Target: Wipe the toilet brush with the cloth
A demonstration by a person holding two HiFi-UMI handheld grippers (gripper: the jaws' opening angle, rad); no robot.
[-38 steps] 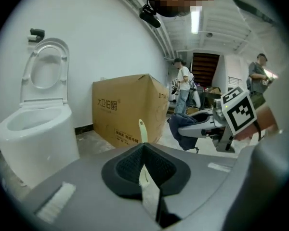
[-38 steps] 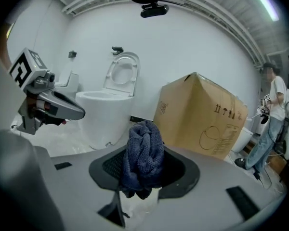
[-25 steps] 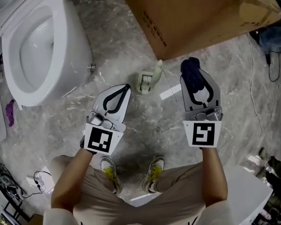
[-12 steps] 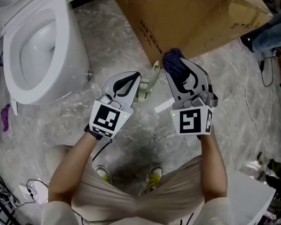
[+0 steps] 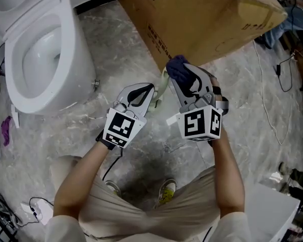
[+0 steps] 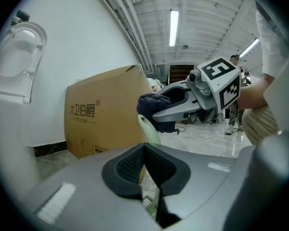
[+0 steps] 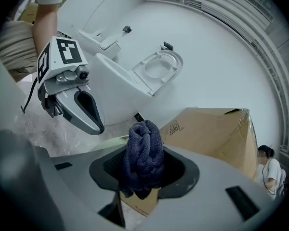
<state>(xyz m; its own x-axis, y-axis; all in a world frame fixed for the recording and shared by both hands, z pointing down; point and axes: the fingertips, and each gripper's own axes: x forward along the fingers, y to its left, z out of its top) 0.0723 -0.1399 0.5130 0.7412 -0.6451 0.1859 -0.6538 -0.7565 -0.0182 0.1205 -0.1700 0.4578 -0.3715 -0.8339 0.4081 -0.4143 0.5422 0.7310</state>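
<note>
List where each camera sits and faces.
Head view: on the person's head, facing steeply down; forearms, legs, left claw, right claw show.
Left gripper view: on left claw, along jaws shut on toilet brush, toward right claw.
Right gripper view: on right claw, along jaws shut on cloth, toward left claw, toilet.
Shared: both gripper views show the cardboard box.

Mock bathroom set in a hall: white toilet (image 5: 65, 39) on marbled floor (image 5: 116, 44), cardboard box (image 5: 207, 19) and cables (image 5: 265, 84) right of the toilet.
</note>
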